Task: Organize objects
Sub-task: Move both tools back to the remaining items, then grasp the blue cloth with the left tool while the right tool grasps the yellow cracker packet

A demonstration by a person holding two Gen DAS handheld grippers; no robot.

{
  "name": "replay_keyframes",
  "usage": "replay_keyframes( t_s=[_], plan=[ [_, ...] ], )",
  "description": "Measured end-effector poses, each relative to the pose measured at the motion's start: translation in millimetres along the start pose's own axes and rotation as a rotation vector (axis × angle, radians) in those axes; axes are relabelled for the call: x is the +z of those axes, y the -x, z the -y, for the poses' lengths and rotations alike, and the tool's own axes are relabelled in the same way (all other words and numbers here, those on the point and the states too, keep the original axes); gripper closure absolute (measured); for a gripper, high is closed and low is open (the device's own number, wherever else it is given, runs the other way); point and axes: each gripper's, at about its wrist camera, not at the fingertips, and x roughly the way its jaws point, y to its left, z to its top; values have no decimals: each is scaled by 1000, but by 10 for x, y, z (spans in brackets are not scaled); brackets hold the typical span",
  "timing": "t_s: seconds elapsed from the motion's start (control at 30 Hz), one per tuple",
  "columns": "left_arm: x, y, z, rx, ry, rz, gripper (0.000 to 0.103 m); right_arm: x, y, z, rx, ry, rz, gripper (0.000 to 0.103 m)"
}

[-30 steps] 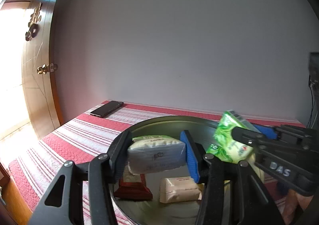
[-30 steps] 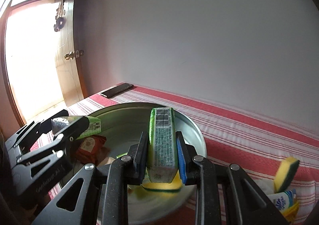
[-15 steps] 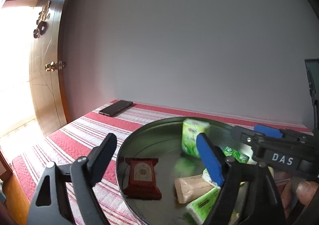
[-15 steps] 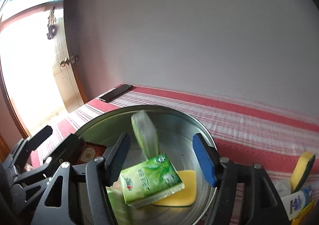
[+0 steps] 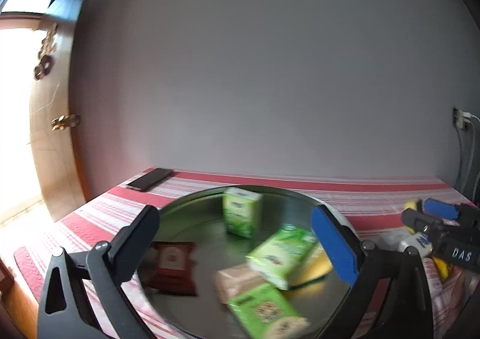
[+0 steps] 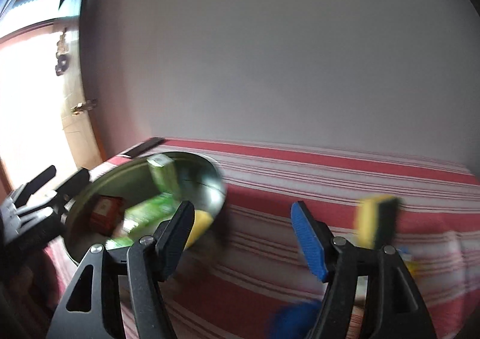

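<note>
A round metal tray (image 5: 192,204) on the red striped cloth holds green tissue packs: one upright (image 5: 240,214), one lying (image 5: 282,252), one at the front (image 5: 267,309). It also holds a red packet (image 5: 174,267), a beige packet (image 5: 237,279) and a yellow sponge (image 5: 315,267). My left gripper (image 5: 237,237) is open and empty above the tray. My right gripper (image 6: 243,228) is open and empty over the cloth, right of the tray (image 6: 216,186). A yellow-green sponge (image 6: 375,219) stands right of it.
A black phone (image 5: 150,178) lies at the cloth's far left corner. A wooden door (image 5: 51,144) is at the left. Small items (image 5: 420,243) lie at the right, behind the other gripper (image 5: 441,219). A wall stands behind the table.
Both grippers opened and let their tissue packs fall into the tray. The right gripper then swung to the right, away from the tray, toward the sponge.
</note>
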Motion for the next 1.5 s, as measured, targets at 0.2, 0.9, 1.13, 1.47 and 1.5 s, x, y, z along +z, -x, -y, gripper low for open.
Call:
replay_keyframes(
  t_s=[0.2,0.9,1.13,1.47,1.5],
  plan=[
    [-62,127,504,-100,-90,-1,1,-182,344,646,-149,-61,16,25],
    [-416,8,1493,-339,-285,-191,1,-471,111,1232,-181,-107,-290,25],
    [-470,2,1640,-379,-360,-209,11,-550,-31,1291,-212,-125,-395,51],
    [-549,-234,1941,-535,-408,-408,37,-495,114,1432,-219,-175,-323,51],
    [-544,-261,1944,-532,-401,-422,37,-492,108,1436,-221,-172,-326,51]
  ],
)
